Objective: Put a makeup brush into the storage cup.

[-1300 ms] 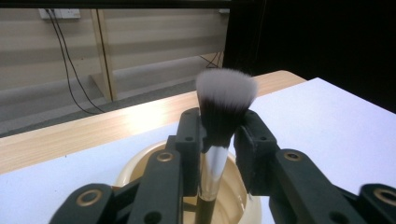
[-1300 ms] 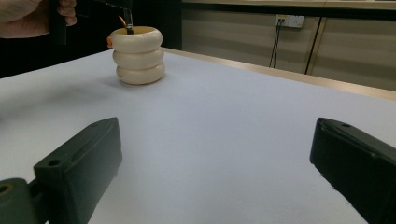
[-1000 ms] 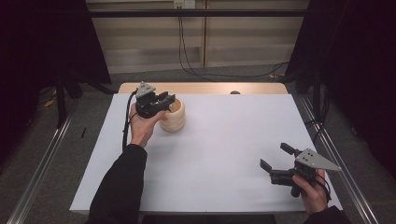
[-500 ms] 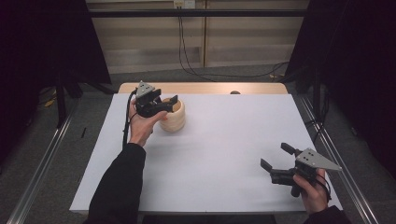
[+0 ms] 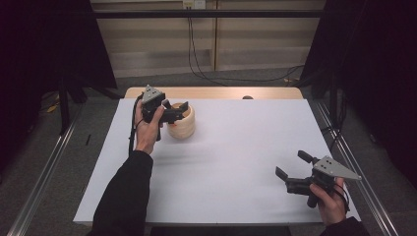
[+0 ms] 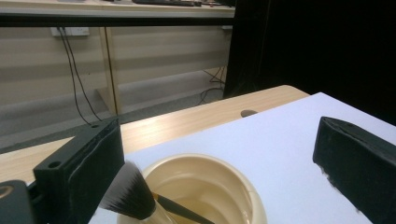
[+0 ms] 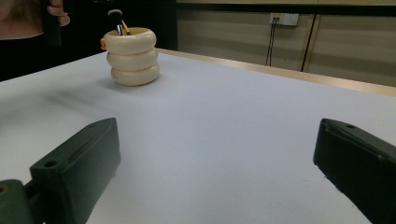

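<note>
While the left gripper [image 5: 178, 112] hovers with jaws apart over the cream ringed holder [image 5: 182, 126] near the desk's far left corner, a makeup brush [image 6: 128, 191] stands inside it. Near the front right corner, the right gripper [image 5: 291, 172] gapes empty.

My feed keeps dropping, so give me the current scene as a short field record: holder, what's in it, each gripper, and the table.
holder: cream ribbed holder, upright at the far left of the white table cover
contents: makeup brush leaning in the holder, dark bristles up above the rim
left gripper: open, at the holder's rim, jaws either side of the brush head, not closed on it
right gripper: open, held near the front right, well apart from the holder
table: wooden edge shows beyond the cover
</note>
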`<state>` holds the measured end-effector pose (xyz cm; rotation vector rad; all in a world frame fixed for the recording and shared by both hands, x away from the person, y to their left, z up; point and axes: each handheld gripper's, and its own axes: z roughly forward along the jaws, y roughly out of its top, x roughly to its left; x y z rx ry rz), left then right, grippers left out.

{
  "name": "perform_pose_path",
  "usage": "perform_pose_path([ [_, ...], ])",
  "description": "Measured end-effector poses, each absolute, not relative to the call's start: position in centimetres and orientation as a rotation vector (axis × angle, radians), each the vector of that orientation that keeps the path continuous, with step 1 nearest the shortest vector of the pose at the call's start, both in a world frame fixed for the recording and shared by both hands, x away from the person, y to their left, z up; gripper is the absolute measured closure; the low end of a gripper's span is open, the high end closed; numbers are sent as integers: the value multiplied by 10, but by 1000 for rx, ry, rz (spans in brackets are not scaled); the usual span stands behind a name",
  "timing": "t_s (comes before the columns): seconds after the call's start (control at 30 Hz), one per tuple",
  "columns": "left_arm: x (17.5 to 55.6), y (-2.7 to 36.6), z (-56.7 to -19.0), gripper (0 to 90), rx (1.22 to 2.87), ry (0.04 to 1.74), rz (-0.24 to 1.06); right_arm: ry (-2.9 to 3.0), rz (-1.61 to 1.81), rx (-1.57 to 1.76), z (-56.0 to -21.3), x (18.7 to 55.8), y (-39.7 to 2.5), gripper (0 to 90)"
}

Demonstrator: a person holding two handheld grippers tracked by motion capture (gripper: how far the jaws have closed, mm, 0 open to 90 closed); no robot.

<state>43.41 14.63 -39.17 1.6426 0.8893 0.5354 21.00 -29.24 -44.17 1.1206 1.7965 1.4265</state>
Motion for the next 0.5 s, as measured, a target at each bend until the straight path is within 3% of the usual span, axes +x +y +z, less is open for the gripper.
perform_pose_path([
  [0.5,415,148,-384,19,1639,849,535,1787,1421,1121,-441,209,-291,2],
])
